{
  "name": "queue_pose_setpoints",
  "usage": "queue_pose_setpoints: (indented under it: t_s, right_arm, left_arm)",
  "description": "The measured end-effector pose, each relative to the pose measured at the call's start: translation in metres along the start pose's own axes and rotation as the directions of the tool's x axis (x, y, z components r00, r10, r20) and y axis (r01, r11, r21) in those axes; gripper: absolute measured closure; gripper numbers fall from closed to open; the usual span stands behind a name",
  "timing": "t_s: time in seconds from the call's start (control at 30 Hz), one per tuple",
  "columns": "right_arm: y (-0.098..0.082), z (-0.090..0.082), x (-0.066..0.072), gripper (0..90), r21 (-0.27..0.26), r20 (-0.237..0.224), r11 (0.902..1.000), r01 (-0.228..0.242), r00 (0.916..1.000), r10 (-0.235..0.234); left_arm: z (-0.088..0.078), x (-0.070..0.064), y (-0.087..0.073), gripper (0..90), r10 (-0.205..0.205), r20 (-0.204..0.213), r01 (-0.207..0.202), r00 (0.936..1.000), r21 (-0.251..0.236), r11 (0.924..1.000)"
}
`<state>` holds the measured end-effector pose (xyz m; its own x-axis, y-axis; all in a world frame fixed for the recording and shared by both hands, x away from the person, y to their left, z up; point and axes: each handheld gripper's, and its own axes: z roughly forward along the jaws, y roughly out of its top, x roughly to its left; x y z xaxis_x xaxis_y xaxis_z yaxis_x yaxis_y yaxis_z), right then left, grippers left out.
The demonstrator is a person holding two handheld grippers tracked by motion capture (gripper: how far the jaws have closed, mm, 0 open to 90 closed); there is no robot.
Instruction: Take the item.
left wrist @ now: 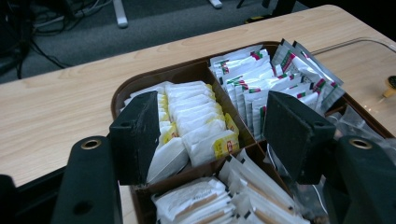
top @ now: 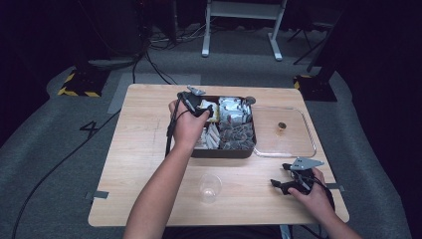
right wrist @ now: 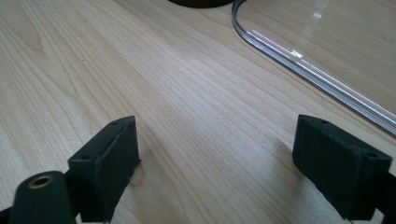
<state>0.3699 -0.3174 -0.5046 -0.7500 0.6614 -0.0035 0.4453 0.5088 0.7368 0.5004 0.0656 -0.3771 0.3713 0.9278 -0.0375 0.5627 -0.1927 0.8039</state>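
Brown tray (left wrist: 187, 70) holds sachets (left wrist: 196, 121); left tool (left wrist: 210, 135) and right tool (right wrist: 210, 177) both gape apart.

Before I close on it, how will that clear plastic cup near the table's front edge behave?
The clear cup looks thin-walled, so it likely flexes if squeezed. Standing upright and apparently empty, it is probably light and could tip or slide when nudged.
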Motion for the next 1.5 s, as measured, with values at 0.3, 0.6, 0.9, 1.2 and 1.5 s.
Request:
queue_pose_setpoints:
  t_s: [0.3,0.6,0.9,1.2,1.5]
  right_arm:
    - [0.000,0.000,-0.001,14.8,0.000,-0.007,1.0000,0.000,1.0000,0.000]
    - [0.000,0.000,-0.001,14.8,0.001,-0.009,1.0000,0.004,1.0000,-0.004]
    - [0.000,0.000,-0.002,14.8,0.001,-0.010,1.0000,0.007,0.9999,-0.007]
    - [0.000,0.000,-0.002,14.8,0.001,-0.010,1.0000,0.008,0.9999,-0.008]
    - [0.000,0.000,-0.001,14.8,0.002,-0.011,1.0000,0.006,0.9999,-0.006]
  left_arm:
    - [0.032,0.004,0.003,37.5,-0.026,0.009,0.025,0.9996,0.077,0.9967]
    - [0.053,0.004,0.004,40.6,-0.065,0.021,0.061,0.9977,0.134,0.9891]
    - [0.075,0.002,-0.001,52.0,-0.091,0.053,0.079,0.9944,0.194,0.9779]
    - [0.089,0.003,-0.012,56.8,-0.118,0.065,0.098,0.9909,0.244,0.9648]
    - [0.096,0.004,-0.016,58.9,-0.105,0.063,0.084,0.9924,0.274,0.9580]
